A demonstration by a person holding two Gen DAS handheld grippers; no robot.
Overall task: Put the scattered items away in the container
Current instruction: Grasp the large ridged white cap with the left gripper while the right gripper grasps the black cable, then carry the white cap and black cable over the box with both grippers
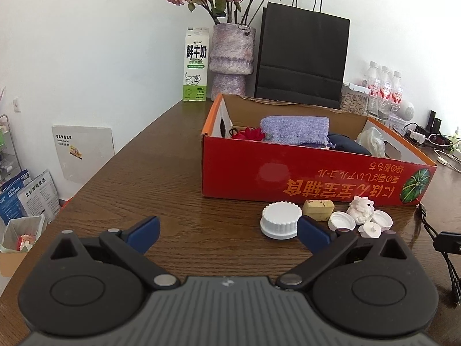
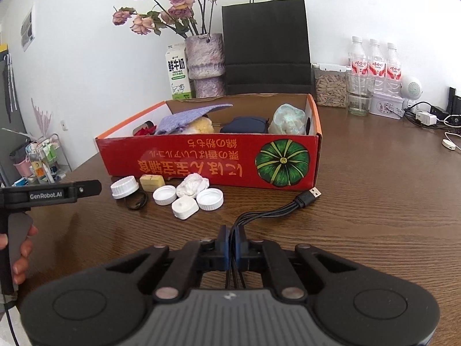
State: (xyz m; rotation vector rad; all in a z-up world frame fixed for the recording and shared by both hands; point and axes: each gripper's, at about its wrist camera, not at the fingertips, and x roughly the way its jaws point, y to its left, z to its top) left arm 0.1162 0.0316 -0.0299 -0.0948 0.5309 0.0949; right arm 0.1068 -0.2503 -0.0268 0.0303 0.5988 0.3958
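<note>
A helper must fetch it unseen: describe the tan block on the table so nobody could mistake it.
Find the red box on the brown table. Small items lie before its front wall. Among them, the tan block sits between the tall white cap and the crumpled tissue: the only squared, yellowish piece among white ones.

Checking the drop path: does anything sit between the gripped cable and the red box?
The right claw is shut on the black cable. Bare table lies ahead; only the box's near wall must be cleared. The caps lie off left.
</note>
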